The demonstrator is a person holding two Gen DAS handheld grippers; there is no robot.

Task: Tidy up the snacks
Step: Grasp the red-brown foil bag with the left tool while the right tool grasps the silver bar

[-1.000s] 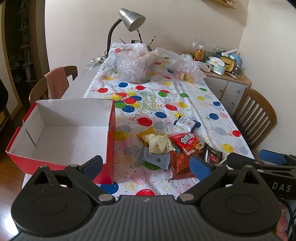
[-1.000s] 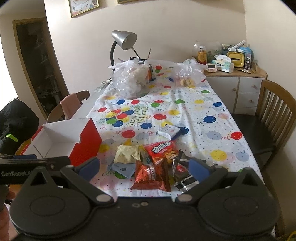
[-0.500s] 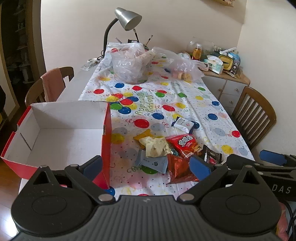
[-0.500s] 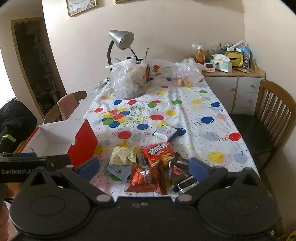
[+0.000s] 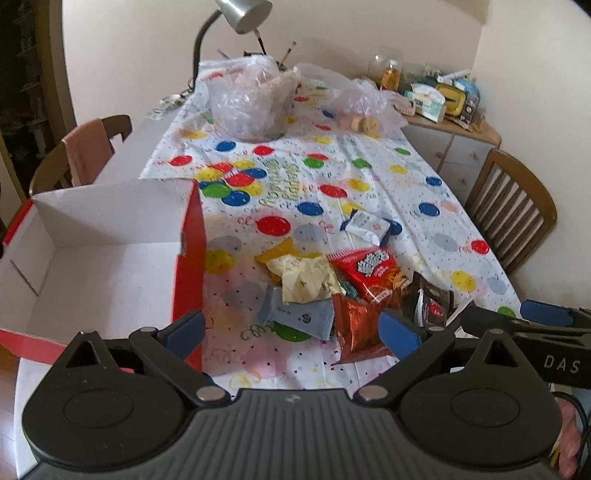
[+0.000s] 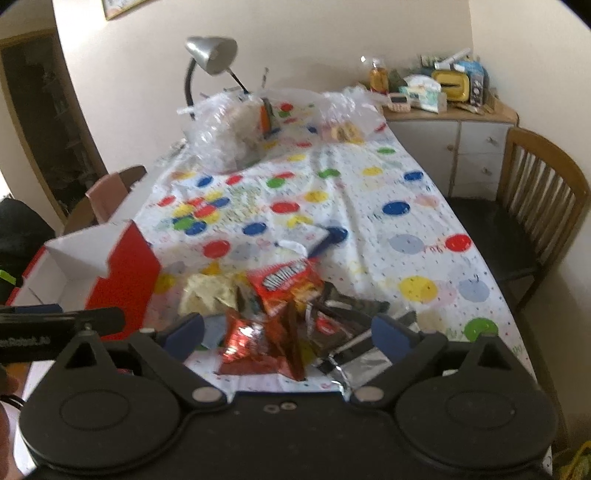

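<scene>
Snack packets in crinkled foil and plastic (image 5: 332,288) are lying in a loose heap near the front edge of a long table covered by a white plastic cloth printed with coloured balloons (image 5: 369,177). Left gripper (image 5: 291,328), black with blue pads, is angling downward over the near table edge; its jaws are standing wide apart with nothing between the pads. Right gripper (image 6: 290,332) is angling downward likewise above a shiny red foil packet (image 6: 258,343) and a dark brown wrapper (image 6: 332,325); its jaws are closing slightly while standing wide, and the pads are pressing on nothing. An open red cardboard box with a white interior (image 5: 110,229) is sitting on the left of the table, just beside the heap. A pale cream crumpled pouch (image 5: 306,277), a grey-blue flat sachet (image 5: 299,314) and a bright red glossy bag (image 5: 369,273) are overlapping one another. A small white sachet (image 5: 365,225) is lying apart, farther along the cloth. Two clear crinkled plastic bags (image 5: 243,99) and a silver gooseneck lamp (image 5: 243,14) are occupying the far end. Wooden slat-backed chairs (image 6: 539,206) are flanking the table, and a cluttered corner cabinet (image 6: 454,133) is standing against the cream wall.
</scene>
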